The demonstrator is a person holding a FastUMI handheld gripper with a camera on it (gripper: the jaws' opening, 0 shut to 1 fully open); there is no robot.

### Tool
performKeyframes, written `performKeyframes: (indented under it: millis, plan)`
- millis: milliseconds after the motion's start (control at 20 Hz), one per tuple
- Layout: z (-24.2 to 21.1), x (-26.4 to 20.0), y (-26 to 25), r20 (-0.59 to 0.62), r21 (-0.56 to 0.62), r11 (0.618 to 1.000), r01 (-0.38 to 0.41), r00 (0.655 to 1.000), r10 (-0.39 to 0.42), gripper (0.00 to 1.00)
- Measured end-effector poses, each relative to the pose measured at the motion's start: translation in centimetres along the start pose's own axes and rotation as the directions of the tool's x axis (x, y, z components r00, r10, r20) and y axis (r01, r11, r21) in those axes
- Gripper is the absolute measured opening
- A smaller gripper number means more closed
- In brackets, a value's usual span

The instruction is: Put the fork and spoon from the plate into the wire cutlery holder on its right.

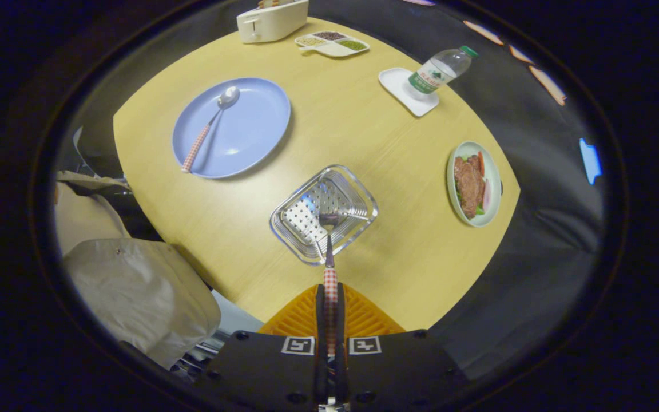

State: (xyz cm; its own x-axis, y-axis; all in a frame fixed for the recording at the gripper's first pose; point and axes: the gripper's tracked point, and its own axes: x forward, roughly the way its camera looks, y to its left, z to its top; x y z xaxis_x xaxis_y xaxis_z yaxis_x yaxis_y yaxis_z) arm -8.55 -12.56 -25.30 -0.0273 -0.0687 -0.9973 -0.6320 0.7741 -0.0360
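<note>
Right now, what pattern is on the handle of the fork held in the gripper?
Red-and-white checks on the fork handle, pinched in the gripper; gripper view.

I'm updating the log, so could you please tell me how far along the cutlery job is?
Nothing is dropped in yet. In hand: the gripper is shut on the fork, whose head hangs over the holder, seemingly just inside it. Left: release the fork, then fetch the spoon, lying on the blue plate beyond the holder.
</note>
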Motion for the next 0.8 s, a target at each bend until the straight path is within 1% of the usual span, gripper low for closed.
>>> performKeyframes:
  millis: [200, 350, 600, 700, 800]
  plan:
    - [0.7, 1.0, 0.1, -0.036, -0.010, 1.000, 0.000, 0.999, 0.000, 0.08]
    - [1.0, 1.4, 0.4, -0.061, -0.009, 1.000, -0.014, 0.998, 0.013, 0.09]
    - [1.7, 1.9, 0.6, -0.072, -0.011, 1.000, -0.011, 0.997, 0.010, 0.11]
    - [2.0, 1.9, 0.6, -0.060, 0.006, 1.000, -0.005, 0.998, 0.006, 0.15]
    - [2.5, 1.8, 0.7, -0.032, 0.023, 1.000, -0.008, 0.999, 0.009, 0.26]
